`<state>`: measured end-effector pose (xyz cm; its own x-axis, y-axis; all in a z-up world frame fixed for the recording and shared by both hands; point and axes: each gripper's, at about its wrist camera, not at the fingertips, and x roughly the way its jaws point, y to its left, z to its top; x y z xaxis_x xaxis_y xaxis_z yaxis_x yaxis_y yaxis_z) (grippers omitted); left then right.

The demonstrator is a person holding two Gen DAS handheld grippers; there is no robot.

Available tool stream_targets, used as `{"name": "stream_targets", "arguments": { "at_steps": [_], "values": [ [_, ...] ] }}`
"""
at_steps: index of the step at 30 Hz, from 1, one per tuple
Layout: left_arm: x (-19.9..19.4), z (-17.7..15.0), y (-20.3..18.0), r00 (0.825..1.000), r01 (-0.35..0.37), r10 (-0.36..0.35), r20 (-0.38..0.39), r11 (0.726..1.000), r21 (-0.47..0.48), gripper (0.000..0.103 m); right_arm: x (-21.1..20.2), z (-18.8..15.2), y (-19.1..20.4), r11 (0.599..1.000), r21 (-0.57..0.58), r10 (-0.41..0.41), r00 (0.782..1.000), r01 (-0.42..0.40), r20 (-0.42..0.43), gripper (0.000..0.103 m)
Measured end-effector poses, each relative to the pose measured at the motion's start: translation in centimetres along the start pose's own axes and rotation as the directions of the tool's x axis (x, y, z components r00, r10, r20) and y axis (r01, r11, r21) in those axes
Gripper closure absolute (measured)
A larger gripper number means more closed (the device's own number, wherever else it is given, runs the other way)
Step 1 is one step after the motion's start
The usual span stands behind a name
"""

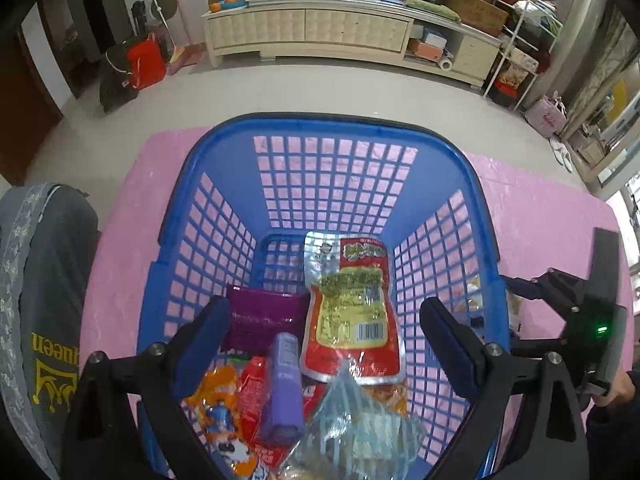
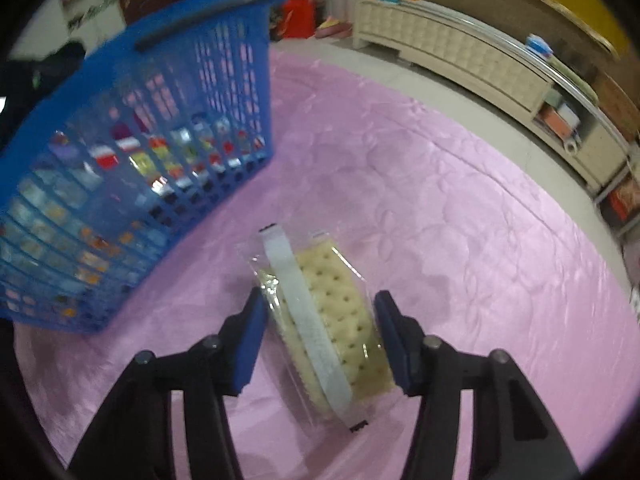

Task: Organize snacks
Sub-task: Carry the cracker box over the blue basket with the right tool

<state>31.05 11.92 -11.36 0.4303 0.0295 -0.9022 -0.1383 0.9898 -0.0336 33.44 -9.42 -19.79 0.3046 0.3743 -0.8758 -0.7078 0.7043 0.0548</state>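
A blue lattice basket [image 1: 320, 122] stands on the pink cloth [image 1: 540, 220]. In it lie a red and yellow pouch [image 1: 352, 308], a purple packet [image 1: 264, 320], a lilac stick pack [image 1: 284, 392], an orange cartoon packet [image 1: 224, 412] and a clear bag [image 1: 360, 428]. My left gripper [image 1: 324, 302] hangs open over these snacks, holding nothing. In the right wrist view a clear packet of pale crackers [image 2: 340, 320] lies on the cloth [image 2: 460, 220], right of the basket [image 2: 168, 80]. My right gripper [image 2: 318, 294] straddles it, both blue pads against the wrapper's sides.
A long cream sideboard [image 1: 312, 28] runs along the far wall, with oranges on top. A grey garment [image 1: 44, 300] hangs at the left of the table. A red bag [image 1: 146, 60] sits on the floor. A hand [image 1: 616, 388] holds the right gripper's handle.
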Motion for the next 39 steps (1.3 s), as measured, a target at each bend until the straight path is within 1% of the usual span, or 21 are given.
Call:
{"name": "stream_targets", "arguments": {
  "at_steps": [3, 8, 11, 13, 16, 18, 19, 20, 21, 22, 24, 27, 31, 35, 39],
  "values": [
    [-1.1, -0.8, 0.0, 1.0, 0.002, -0.002, 0.017, 1.0, 0.005, 0.009, -2.4, 0.0, 1.0, 0.999, 0.049, 0.003, 1.0, -0.005, 0.027, 0.044],
    [-3.7, -1.9, 0.7, 0.997, 0.046, -0.046, 0.06, 0.999, 0.0, 0.009, -7.9, 0.8, 3.2, 0.992, 0.106, 0.057, 0.992, -0.07, 0.115, 0.044],
    [-5.0, -2.8, 1.2, 0.995, 0.06, -0.06, 0.079, 0.998, 0.004, 0.009, -10.5, 1.4, 4.5, 0.99, 0.121, 0.052, 0.989, -0.069, 0.138, 0.044],
    [-6.0, -3.4, 1.4, 0.993, 0.069, -0.07, 0.097, 0.998, 0.01, 0.009, -12.3, 1.6, 5.9, 0.992, 0.112, 0.038, 0.987, -0.056, 0.155, 0.044],
    [-7.7, -4.3, 2.0, 0.988, 0.081, -0.083, 0.133, 0.997, 0.021, 0.009, -13.6, 2.1, 7.5, 0.995, 0.099, 0.015, 0.986, -0.032, 0.164, 0.044],
    [-8.8, -5.0, 2.4, 0.984, 0.082, -0.086, 0.158, 0.996, 0.033, 0.009, -14.3, 2.5, 8.4, 0.994, 0.105, 0.008, 0.986, -0.026, 0.167, 0.044],
    [-9.3, -5.3, 2.6, 0.982, 0.081, -0.087, 0.166, 0.996, 0.038, 0.009, -14.4, 2.8, 8.1, 0.994, 0.109, 0.012, 0.985, -0.031, 0.17, 0.044],
    [-9.9, -5.6, 2.9, 0.98, 0.083, -0.089, 0.176, 0.996, 0.043, 0.009, -14.3, 3.7, 7.4, 0.993, 0.111, 0.025, 0.984, -0.046, 0.178, 0.044],
    [-10.4, -5.8, 3.1, 0.978, 0.084, -0.091, 0.185, 0.995, 0.048, 0.008, -14.8, 3.9, 7.9, 0.991, 0.119, 0.042, 0.982, -0.065, 0.186, 0.044],
    [-10.8, -5.9, 3.3, 0.977, 0.081, -0.09, 0.194, 0.995, 0.053, 0.0, -14.8, 4.4, 7.9, 0.989, 0.128, 0.054, 0.98, -0.079, 0.192, 0.044],
    [-11.6, -6.2, 3.8, 0.974, 0.072, -0.083, 0.209, 0.996, 0.061, 0.0, -15.2, 4.8, 8.3, 0.984, 0.153, 0.064, 0.979, -0.094, 0.195, 0.044],
    [-12.5, -6.5, 5.1, 0.97, 0.078, -0.09, 0.227, 0.995, 0.058, 0.0, -15.6, 5.3, 9.5, 0.98, 0.174, 0.059, 0.98, -0.093, 0.191, 0.044],
    [-13.2, -7.1, 7.0, 0.965, 0.085, -0.091, 0.246, 0.996, 0.037, 0.0, -15.7, 6.5, 11.4, 0.986, 0.149, 0.047, 0.981, -0.076, 0.188, 0.044],
    [-13.2, -7.4, 8.8, 0.964, 0.087, -0.089, 0.249, 0.996, 0.016, 0.0, -15.3, 7.6, 12.8, 0.987, 0.131, 0.065, 0.98, -0.091, 0.189, 0.044],
    [-13.0, -7.7, 10.3, 0.965, 0.082, -0.079, 0.249, 0.997, -0.001, 0.0, -14.2, 8.7, 14.3, 0.989, 0.115, 0.067, 0.982, -0.088, 0.176, 0.044]
  ]
}}
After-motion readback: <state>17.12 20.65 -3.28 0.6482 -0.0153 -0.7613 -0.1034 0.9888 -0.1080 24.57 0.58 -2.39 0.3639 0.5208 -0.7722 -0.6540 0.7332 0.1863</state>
